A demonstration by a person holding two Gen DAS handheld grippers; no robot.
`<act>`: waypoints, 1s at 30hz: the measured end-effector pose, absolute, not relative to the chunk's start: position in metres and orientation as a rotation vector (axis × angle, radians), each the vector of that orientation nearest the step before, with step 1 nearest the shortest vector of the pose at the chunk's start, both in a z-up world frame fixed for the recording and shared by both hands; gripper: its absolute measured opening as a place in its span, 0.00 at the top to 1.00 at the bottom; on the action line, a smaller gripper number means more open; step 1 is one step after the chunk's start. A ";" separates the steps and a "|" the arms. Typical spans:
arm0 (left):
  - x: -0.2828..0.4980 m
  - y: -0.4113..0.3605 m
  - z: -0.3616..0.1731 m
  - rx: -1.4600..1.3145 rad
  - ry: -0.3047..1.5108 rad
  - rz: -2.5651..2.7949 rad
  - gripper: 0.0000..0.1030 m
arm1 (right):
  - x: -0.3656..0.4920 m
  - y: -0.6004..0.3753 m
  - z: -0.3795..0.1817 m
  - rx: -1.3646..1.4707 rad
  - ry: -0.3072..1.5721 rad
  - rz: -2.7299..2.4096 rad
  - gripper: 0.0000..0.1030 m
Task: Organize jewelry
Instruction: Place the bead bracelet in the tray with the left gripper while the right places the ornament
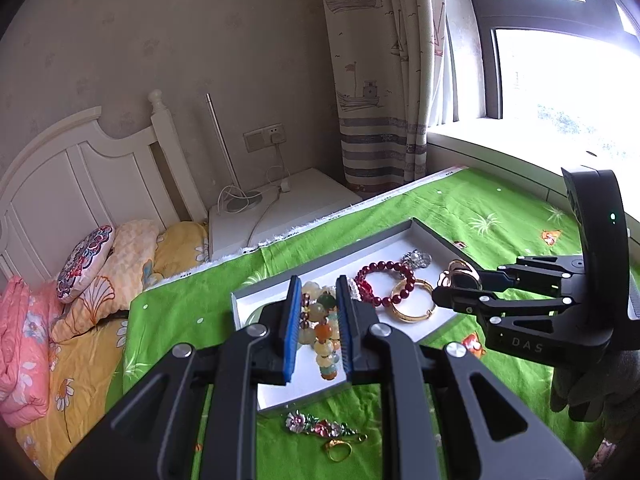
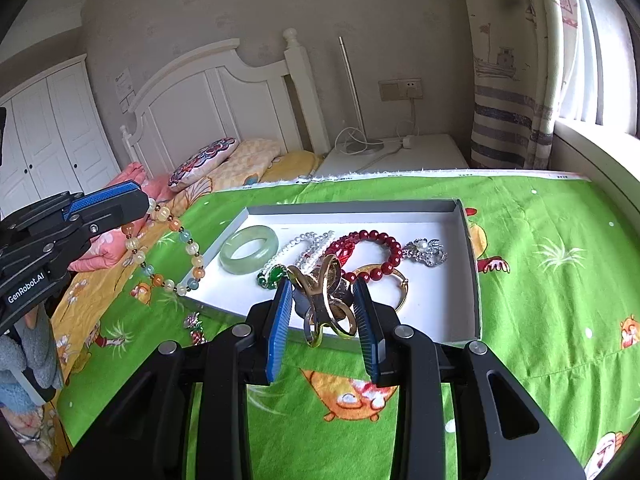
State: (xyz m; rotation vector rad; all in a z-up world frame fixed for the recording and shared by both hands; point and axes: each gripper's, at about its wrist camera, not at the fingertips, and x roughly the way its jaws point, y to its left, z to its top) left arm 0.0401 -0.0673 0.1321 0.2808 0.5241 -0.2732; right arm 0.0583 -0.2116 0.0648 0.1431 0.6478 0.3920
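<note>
My left gripper [image 1: 319, 284] is shut on a bracelet of yellow, orange and green beads [image 1: 320, 328]. In the right wrist view that bracelet [image 2: 168, 248] dangles from the left gripper [image 2: 140, 202] over the tray's left edge. My right gripper [image 2: 322, 285] is shut on a gold and dark metal ornament [image 2: 326, 300], held above the tray's near edge. A white tray with a grey rim [image 2: 474, 264] lies on the green cloth. It holds a jade bangle [image 2: 249, 248], a pearl bracelet [image 2: 306, 246], a red bead bracelet [image 2: 372, 246], a gold bangle [image 2: 398, 286] and a silver brooch [image 2: 426, 252].
A flowered brooch [image 1: 318, 426] and a gold ring [image 1: 340, 450] lie on the green cloth [image 2: 540, 300] in front of the tray. A bed with pillows [image 1: 84, 264] is to the left, a white nightstand [image 1: 288, 208] behind, a window sill at right.
</note>
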 end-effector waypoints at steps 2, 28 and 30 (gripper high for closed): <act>0.053 -0.071 0.130 0.265 0.537 -0.268 0.84 | 0.070 -0.212 0.061 0.158 0.664 0.380 0.69; -0.005 0.021 0.082 -0.006 0.622 -0.108 0.07 | 0.027 -0.300 0.061 0.470 0.539 0.279 0.34; -0.023 0.038 0.070 -0.050 0.659 -0.100 0.07 | 0.018 -0.307 0.054 0.497 0.566 0.278 0.34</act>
